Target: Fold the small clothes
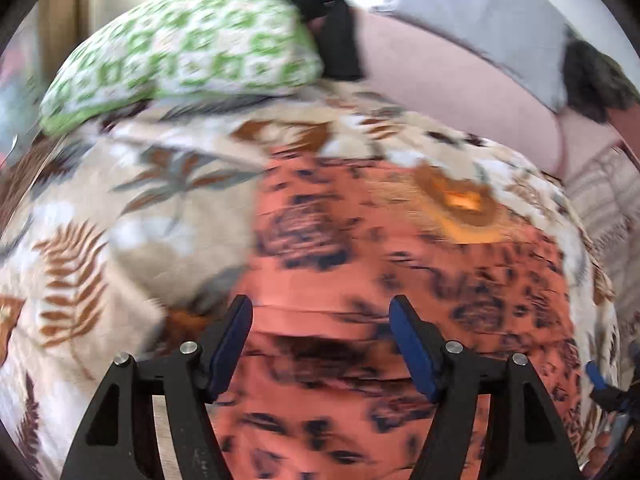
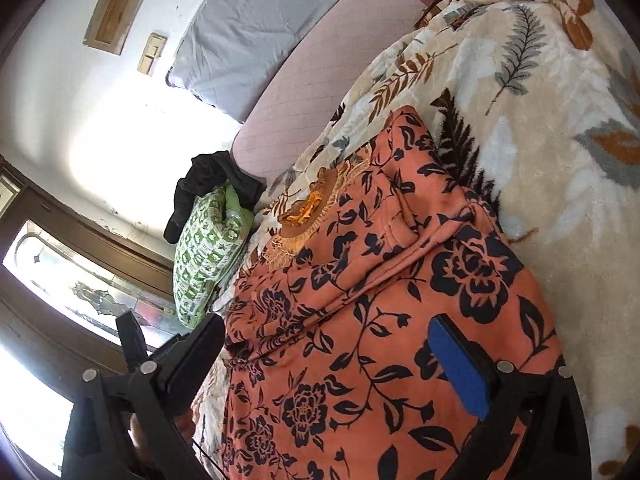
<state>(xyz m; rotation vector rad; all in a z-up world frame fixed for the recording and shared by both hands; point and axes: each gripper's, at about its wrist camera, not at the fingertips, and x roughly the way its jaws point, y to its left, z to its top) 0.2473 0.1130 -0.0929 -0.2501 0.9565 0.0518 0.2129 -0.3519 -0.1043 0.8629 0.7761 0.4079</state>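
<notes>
Bed: a wide bed [image 2: 320, 92] with a pale pink quilted sheet; it carries everything here.
Blanket: a cream fleece blanket [image 2: 560, 240] with brown and grey fern leaves covers most of the bed.
Grey pillow: a flat grey fabric pillow [image 2: 256, 28] lies at the far end of the bed, by the white wall.
Task garment: an orange cloth garment [image 2: 380, 300] with black flower print and a gold embroidered neck lies flat on the blanket, already doubled once along its length, as I judge from the ridge in its middle. Its long axis runs from the near hem away to the neck.
Green bundle: a white and green patterned cloth bundle [image 2: 208, 256] sits just beside the neck end, with a black crumpled garment [image 2: 212, 188] on top of it.
Right claw: the right claw [image 2: 324, 364] has black arms and blue pads, which stand wide apart, one over the near part of the orange garment, one off its edge; nothing is clamped.
Left claw: the left claw [image 1: 320, 344] also stands apart and empty, pointing steeply down at the orange cloth; this view is blurred.
Key relation: the garment lies straight ahead of both claws, hem nearest. Probably the next fold brings the near hem toward the neck; both claws seem about equally near to it.
</notes>
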